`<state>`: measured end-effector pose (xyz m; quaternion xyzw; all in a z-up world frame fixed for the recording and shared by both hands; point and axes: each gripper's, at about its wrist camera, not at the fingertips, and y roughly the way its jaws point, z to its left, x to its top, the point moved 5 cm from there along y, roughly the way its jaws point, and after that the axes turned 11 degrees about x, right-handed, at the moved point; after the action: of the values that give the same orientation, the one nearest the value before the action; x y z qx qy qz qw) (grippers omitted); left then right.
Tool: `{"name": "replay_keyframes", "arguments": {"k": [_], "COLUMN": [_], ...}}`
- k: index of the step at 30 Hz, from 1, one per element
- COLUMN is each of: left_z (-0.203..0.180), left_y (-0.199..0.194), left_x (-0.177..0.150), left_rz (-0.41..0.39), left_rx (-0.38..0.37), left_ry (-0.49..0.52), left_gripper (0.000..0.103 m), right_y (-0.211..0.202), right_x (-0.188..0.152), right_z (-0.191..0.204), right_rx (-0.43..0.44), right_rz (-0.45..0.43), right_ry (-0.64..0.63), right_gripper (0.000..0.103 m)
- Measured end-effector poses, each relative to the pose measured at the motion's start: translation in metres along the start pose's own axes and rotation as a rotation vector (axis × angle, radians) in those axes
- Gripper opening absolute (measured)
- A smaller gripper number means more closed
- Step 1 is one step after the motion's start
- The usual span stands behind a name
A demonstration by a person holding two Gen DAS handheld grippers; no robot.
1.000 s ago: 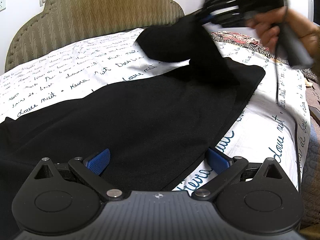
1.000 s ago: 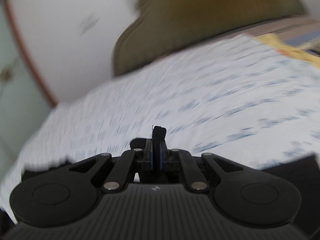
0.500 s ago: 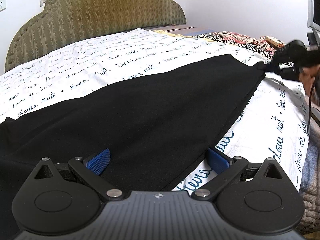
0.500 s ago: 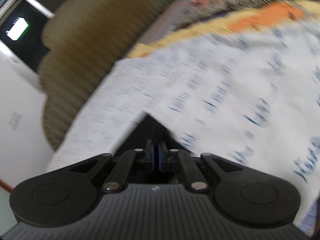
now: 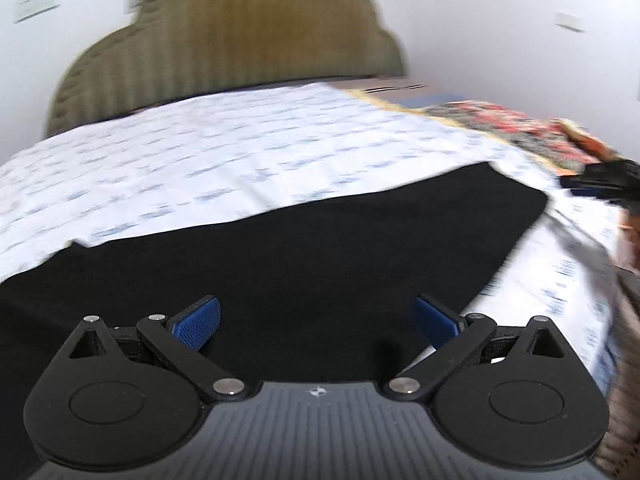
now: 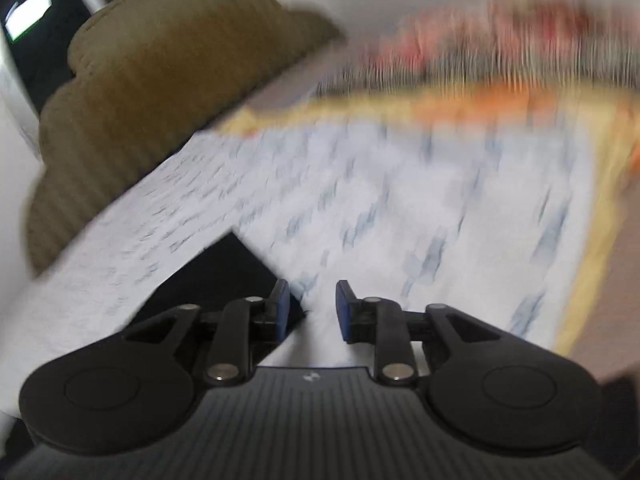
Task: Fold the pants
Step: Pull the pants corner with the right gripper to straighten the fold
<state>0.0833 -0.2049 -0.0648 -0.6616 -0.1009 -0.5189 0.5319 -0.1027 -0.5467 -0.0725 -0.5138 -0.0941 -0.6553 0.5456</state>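
Looking along the left gripper (image 5: pixel 316 320), its two blue pads (image 5: pixel 196 322) stand wide apart near the bottom of the frame, and nothing is between them. Just past them lie the black pants (image 5: pixel 304 256), spread flat across the middle of the picture. They run from the lower left up to a corner at the right. The pants rest on a white sheet (image 5: pixel 224 160) with blue writing on it. The writing is too blurry to read. Behind the sheet, at the top of the frame, stands a brown headboard (image 5: pixel 248 40) against a white wall (image 5: pixel 500 20). At the right edge, past the corner of the pants, the right gripper (image 5: pixel 600 184) shows small and dark. Near it lies a red and black patterned cloth (image 5: pixel 504 120).

In the right wrist view, the right gripper (image 6: pixel 312 308) sits at the bottom middle. Its jaws have just been opening and now stand a little apart, with nothing between them. A pointed corner of the pants (image 6: pixel 224 272) lies just left of the left pad, low in the frame. The sheet (image 6: pixel 420 208) spreads beyond it, very blurry. The headboard (image 6: pixel 160 96) fills the upper left, and the patterned cloth (image 6: pixel 500 52) smears across the upper right.
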Motion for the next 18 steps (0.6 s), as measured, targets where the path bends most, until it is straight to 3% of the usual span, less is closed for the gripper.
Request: {"name": "replay_keyframes", "arguments": {"k": [1,3,5,6,10,14,18], "left_z": [0.003,0.005,0.001,-0.002,-0.008,-0.009,-0.02], "left_y": [0.006,0.021,0.032,0.03,0.014,0.011,0.027], "left_x": [0.001,-0.002,-0.011,-0.013,-0.017,-0.009,0.007], "left_rz": [0.027,0.096,0.174,0.158,0.113,0.067,0.083], "left_rx": [0.024,0.051,0.031,0.037,0.019,0.021,0.005], "left_ry": [0.0,0.02,0.058,0.078,0.17,0.138,0.074], "left_gripper": [0.103,0.103,0.103,0.103,0.103,0.103,0.103], "right_y": [-0.003,0.001,0.011,0.017,0.045,0.029,0.023], "right_x": [0.0,-0.011,-0.03,-0.04,-0.07,-0.061,-0.062], "right_z": [0.019,0.059,0.098,0.112,0.117,0.12,0.152], "right_rx": [0.013,0.121,0.256,0.296,0.242,0.198,0.359], "right_rz": [-0.002,0.059,0.145,0.189,0.345,0.301,0.296], "right_ry": [-0.106,-0.267,-0.385,-0.427,-0.553,-0.592,-0.581], "right_gripper": [0.027,0.041,0.042,0.042,0.043,0.043,0.052]}}
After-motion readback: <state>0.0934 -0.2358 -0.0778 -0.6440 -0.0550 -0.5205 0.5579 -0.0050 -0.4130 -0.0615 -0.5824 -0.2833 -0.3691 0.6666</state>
